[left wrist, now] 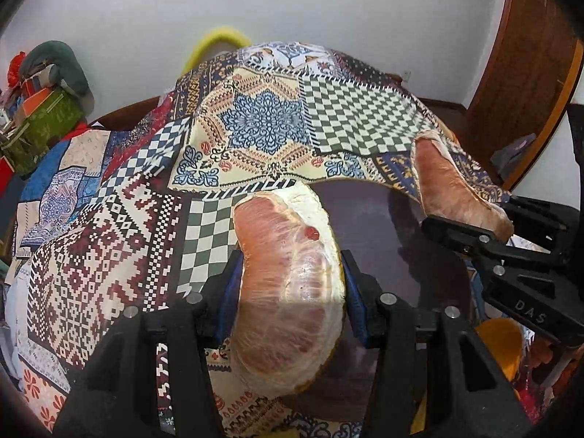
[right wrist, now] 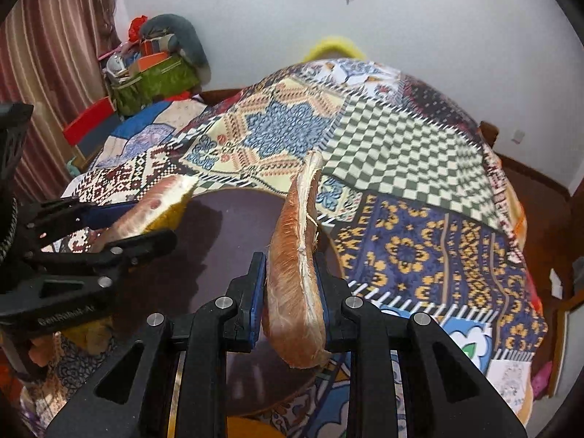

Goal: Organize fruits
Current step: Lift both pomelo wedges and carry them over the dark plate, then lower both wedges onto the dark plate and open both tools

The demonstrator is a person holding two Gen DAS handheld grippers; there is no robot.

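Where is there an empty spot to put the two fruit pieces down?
The dark purple round plate under both claws is bare, ringed by the patterned patchwork cloth. The checkered patches beyond it look free too. It is crowded at the far left, where green boxes and clutter pile up.

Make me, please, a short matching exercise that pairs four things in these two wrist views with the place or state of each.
Things:
1. thick pomelo wedge
2. thin pomelo slice
3. dark round plate
4. patchwork cloth

Places or states:
A. covers the table
B. lies on the cloth, below both pieces of fruit
C. clamped in the left hand-held gripper
D. clamped in the right hand-held gripper

Pairs: 1-C, 2-D, 3-B, 4-A
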